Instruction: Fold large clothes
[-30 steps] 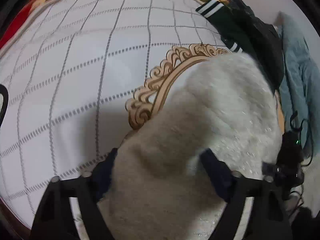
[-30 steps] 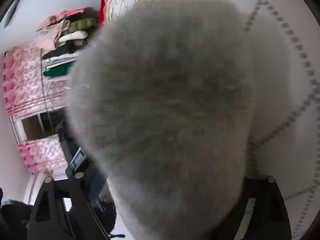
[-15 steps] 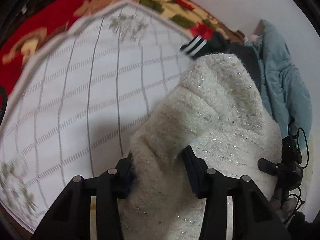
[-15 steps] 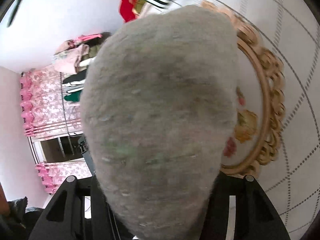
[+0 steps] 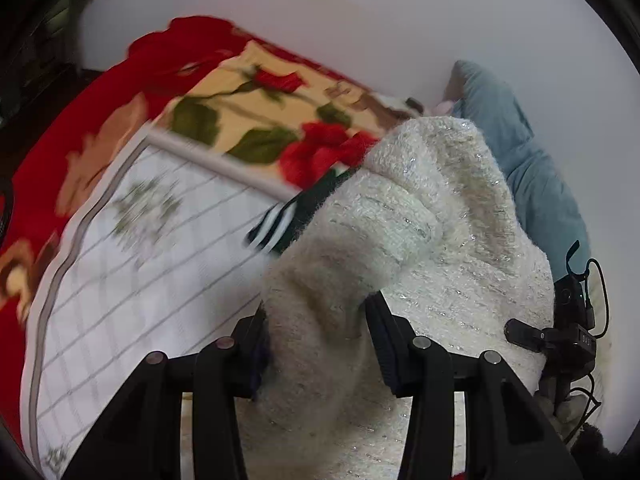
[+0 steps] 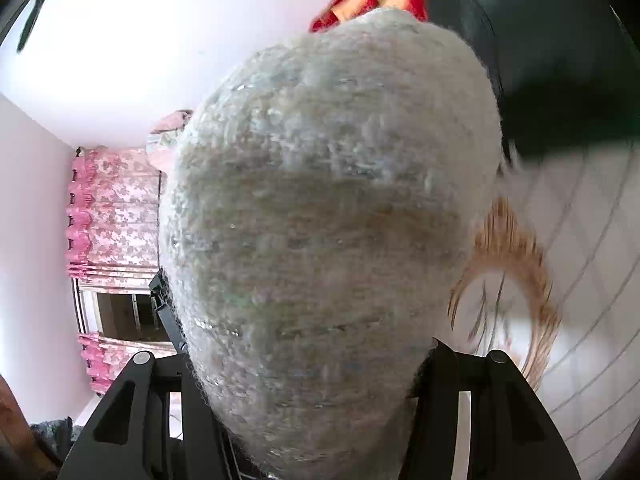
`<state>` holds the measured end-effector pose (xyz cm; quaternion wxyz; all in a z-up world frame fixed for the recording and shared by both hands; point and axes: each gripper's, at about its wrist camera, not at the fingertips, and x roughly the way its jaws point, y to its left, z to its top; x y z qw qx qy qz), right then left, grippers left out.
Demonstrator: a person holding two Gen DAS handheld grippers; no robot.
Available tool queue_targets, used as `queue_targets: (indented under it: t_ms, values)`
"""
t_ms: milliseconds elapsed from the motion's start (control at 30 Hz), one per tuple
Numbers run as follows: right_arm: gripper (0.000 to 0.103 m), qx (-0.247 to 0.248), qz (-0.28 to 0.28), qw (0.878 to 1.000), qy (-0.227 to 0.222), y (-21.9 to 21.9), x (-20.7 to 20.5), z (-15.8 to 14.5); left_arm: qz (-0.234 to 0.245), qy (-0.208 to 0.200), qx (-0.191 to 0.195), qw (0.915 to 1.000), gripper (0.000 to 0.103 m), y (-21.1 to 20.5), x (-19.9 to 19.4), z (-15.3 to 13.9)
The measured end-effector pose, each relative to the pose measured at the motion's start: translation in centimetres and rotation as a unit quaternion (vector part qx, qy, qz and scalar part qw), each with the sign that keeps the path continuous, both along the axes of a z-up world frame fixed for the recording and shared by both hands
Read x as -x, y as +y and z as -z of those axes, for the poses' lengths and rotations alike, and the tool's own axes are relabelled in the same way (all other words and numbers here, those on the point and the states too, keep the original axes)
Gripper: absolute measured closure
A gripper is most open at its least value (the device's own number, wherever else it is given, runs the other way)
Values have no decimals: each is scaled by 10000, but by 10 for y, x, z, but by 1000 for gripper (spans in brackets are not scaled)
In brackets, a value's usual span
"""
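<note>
The left hand-held gripper is clamped on a thick fold of the cream knit sweater, which is raised above the quilted bed cover. The right hand-held gripper is clamped on the same sweater. The knit appears soft, bulky and limp; hold it at the edges or shoulder seams, not mid-panel.
</note>
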<state>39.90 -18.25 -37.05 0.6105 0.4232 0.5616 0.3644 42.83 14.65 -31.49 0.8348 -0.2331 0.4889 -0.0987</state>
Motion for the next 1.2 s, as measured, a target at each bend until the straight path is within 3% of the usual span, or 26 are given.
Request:
queue_targets:
  t_ms: [100,233,367,467,633,800,867,933,1067,1100,1200]
  values:
    - [48,43,-53,9998,-185,-25,-52,-17,32,-138,74,9999,62,-25,-53,-7]
    - [47,107,-221,9995,-188,-78,-135,-13,21,-217,133,9997,62,-59,-123,7]
    - [48,178,-366,9991,126,-114,-206,29,38,-54,214,9997,64,-86,-174,51]
    - [47,176,-382,9978,520,-133,-244,79,70,309,186,9993,63,-99,-201,95]
    - [44,331,-535,9956,701,-141,-282,101,120,557,78,9983,59,-104,-206,125]
    - [24,1219,-645,9888,566,-106,-271,76,66,760,-149,9970,50,-103,-208,118]
    - [15,1904,-644,9788,395,-98,-263,59,41,760,-248,9968,44,-105,-207,114]
    - [13,2281,-569,9716,262,-96,-254,49,40,711,-334,9969,22,-107,-205,109]
    - [9,3190,-242,9474,-65,-84,-227,24,80,691,-577,9959,11,-112,-202,100]
    - [7,3355,-148,9418,-122,-84,-222,19,113,664,-688,9954,3,-114,-201,96]
    - [0,4227,193,9048,-483,-95,-212,3,117,520,-966,9939,3,-116,-194,84]
